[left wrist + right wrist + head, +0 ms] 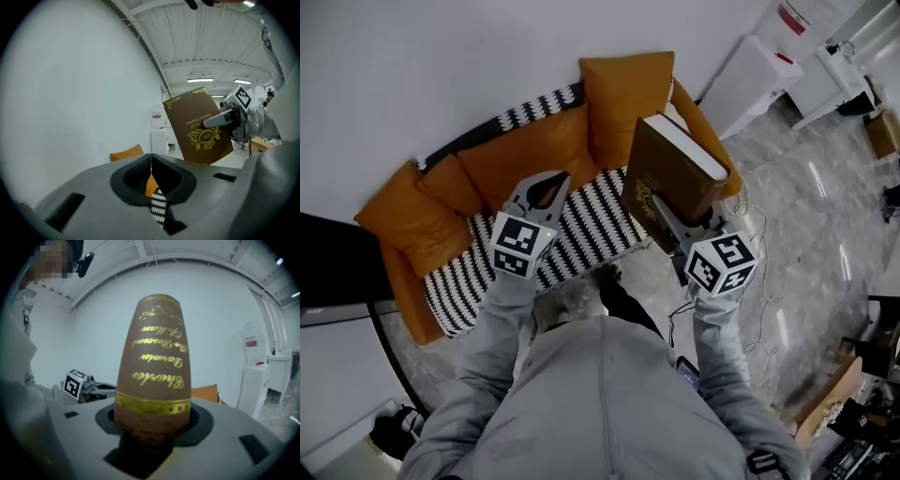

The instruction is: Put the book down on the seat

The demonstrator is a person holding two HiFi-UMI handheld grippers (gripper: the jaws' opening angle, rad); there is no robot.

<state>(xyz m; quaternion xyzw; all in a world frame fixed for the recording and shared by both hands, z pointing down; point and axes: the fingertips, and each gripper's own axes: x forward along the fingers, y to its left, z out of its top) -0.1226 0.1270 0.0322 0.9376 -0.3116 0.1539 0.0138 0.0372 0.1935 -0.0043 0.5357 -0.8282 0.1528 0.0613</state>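
While I hold the book point(675, 173) in my right gripper point(667, 223), it stands upright in the air over the end of the sofa point(441, 225) on my right. It is just in front of the upright orange cushion point(628, 103) and not yet on the striped seat point(591, 220). The volume is thick and brown, with a pale page block. The right gripper's jaws are clamped on the lower part of the book.

The right gripper view alone shows the spine point(157, 362), which carries gold script lettering above a gold dotted band and rises straight out from between the jaws. The left gripper view alone shows the front cover point(199, 126), with gold corner ornaments and a central emblem. It also shows the right gripper point(220, 119) reaching in from the side away from the sofa.

My left gripper point(546, 183) hovers over the middle of the sofa, its jaws pressed together with nothing between them.

The sofa carries orange back cushions, and a black-and-white striped cover lies across its seat.
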